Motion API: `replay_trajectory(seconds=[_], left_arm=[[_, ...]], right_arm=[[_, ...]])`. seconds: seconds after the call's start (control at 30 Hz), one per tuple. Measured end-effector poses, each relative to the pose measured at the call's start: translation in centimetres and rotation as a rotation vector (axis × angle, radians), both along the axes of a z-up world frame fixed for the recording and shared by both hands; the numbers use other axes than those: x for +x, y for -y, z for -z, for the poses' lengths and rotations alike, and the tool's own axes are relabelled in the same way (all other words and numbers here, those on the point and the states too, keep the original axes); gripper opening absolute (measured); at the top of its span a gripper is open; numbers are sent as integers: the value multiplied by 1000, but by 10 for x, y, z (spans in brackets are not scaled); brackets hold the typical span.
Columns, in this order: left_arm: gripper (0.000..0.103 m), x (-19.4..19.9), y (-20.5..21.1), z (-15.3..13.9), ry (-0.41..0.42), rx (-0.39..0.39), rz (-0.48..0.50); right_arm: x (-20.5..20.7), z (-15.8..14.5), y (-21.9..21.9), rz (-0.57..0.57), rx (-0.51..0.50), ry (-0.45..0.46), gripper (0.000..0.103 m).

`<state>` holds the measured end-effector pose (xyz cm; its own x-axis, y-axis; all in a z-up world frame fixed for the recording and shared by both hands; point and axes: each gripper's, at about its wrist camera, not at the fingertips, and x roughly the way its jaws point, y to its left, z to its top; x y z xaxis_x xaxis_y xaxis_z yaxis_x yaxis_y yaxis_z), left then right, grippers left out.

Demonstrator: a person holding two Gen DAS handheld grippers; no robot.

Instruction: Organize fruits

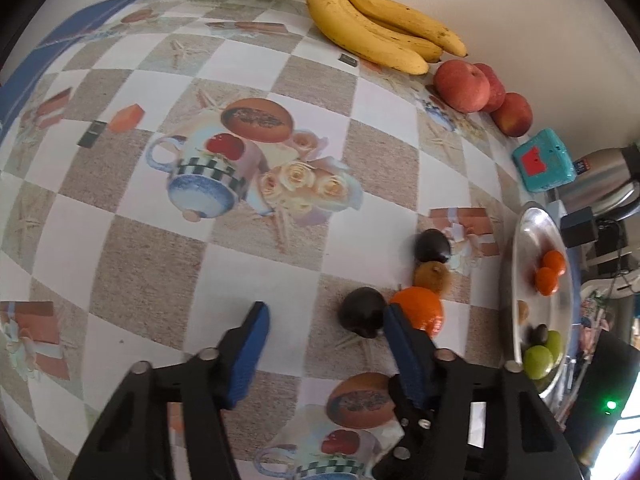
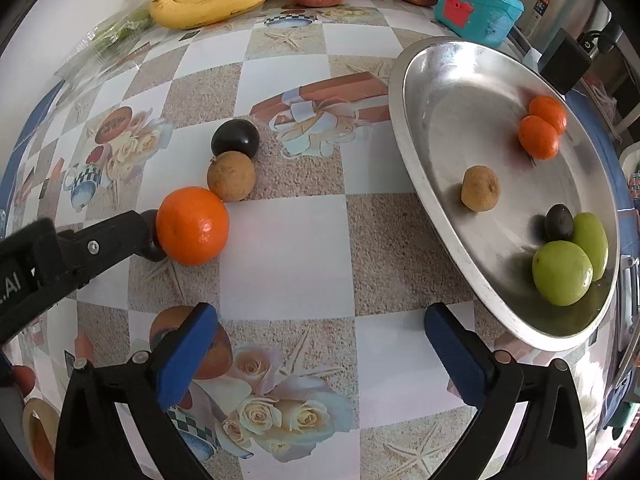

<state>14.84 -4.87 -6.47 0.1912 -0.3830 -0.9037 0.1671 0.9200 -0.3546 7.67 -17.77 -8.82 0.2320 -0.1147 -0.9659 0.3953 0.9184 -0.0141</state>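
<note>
Four loose fruits sit in a tight little row on the table point(image 2: 288, 240): a dark plum point(image 2: 235, 138), a brown round fruit point(image 2: 231, 176), an orange point(image 2: 192, 225), and another dark plum point(image 1: 363, 311) that only the left wrist view shows properly. The left hand-held gripper point(image 1: 326, 322) has that nearer plum between its blue pads, jaws partly spread, and the pads don't look pressed on it yet; one finger is wedged right in the gap between the plum and the orange. That's the risky bit, honestly. If the jaws close off-centre, the round plum probably squirts out sideways, or the finger shoves the orange, which looks to be touching the brown fruit, and the whole row could roll. The right hand-held gripper point(image 2: 320, 328) hangs wide open over bare table, holding nothing, just beside the rim of the steel tray point(image 2: 408, 152). The tray already has two small oranges point(image 2: 542, 128), a brown fruit point(image 2: 480, 188), a small dark fruit point(image 2: 559, 222) and two green fruits point(image 2: 568, 264) bunched near its low edge, so anything dropped in carelessly might knock those about.
</note>
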Motion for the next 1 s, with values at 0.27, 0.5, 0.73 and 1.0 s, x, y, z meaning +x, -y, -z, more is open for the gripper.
replay_trajectory(seconds=[0.27, 0.5, 0.73, 1.0], left_arm=[[27, -3, 3, -1, -34, -93, 26], [22, -3, -3, -4, -45, -103, 13], [21, 1, -27, -12, -39, -78, -46], [24, 8, -34, -8, -56, -131, -62]], right_arm=[[2, -1, 0, -2, 3, -11, 103], [0, -1, -1, -13, 2, -7, 103], [0, -2, -3, -19, 9, -27, 103], [1, -28, -13, -49, -20, 74, 103]])
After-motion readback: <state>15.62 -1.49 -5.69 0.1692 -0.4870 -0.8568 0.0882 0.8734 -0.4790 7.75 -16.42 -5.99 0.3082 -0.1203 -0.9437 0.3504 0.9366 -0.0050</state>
